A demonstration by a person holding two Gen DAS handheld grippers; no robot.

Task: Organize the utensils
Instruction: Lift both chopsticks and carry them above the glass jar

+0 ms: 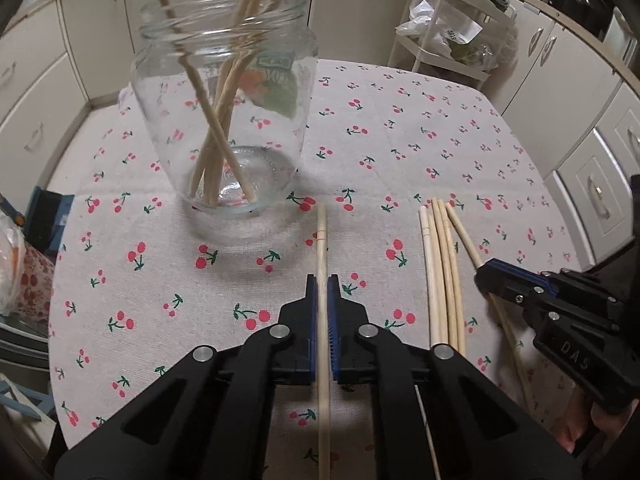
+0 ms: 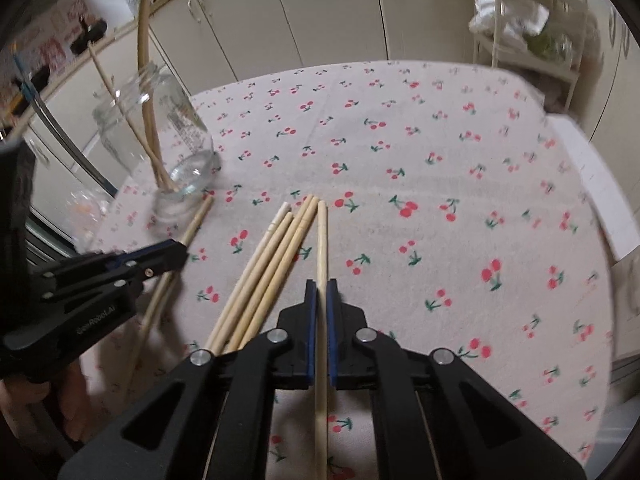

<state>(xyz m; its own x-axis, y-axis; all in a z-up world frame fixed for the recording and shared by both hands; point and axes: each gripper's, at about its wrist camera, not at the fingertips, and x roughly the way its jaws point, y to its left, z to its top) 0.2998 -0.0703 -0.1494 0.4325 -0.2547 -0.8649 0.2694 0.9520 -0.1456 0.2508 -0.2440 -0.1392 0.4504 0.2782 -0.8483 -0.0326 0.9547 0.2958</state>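
Note:
A clear glass jar (image 1: 224, 120) stands on the cherry-print tablecloth (image 1: 400, 140) with several wooden chopsticks (image 1: 218, 128) leaning in it; it also shows in the right wrist view (image 2: 160, 136). My left gripper (image 1: 322, 284) is shut on one chopstick (image 1: 321, 236) that points toward the jar. My right gripper (image 2: 321, 286) is shut on another chopstick (image 2: 321, 236). Several loose chopsticks (image 2: 272, 256) lie side by side on the cloth between the two grippers, also seen in the left wrist view (image 1: 440, 264). Each gripper shows in the other's view: the right gripper (image 1: 486, 276) and the left gripper (image 2: 180, 252).
Cream cabinets (image 1: 48, 60) run along the walls behind the table. A white wire shelf cart (image 1: 448, 40) with bags stands past the far edge. A blue item (image 1: 48, 220) and a bag sit off the table's left side.

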